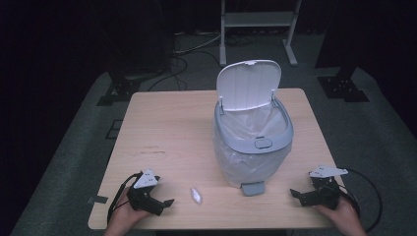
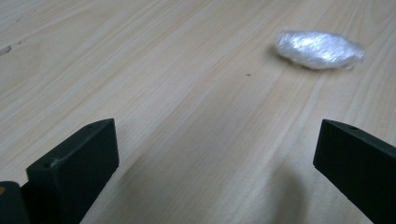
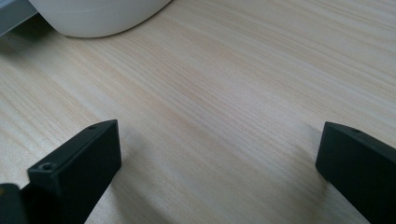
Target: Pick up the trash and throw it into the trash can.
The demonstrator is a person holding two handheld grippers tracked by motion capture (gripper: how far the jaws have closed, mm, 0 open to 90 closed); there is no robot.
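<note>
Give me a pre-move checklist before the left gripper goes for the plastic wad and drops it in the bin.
1. Left gripper open: ok, jaws wide apart.
2. Wad free on the table, nothing touching it: ok.
3. Path from the left gripper to the wad clear: ok, bare wood between them.
4. Bin lid up: ok, opening exposed.
5. Right gripper out of the way: ok, open, resting right of the bin.
6. Room inside the bin: cannot tell.

Both are showing black bodies — the left hand-held gripper (image 1: 166, 203) and right hand-held gripper (image 1: 295, 193) — wearing grey three-cornered plates (black cables trailing).
</note>
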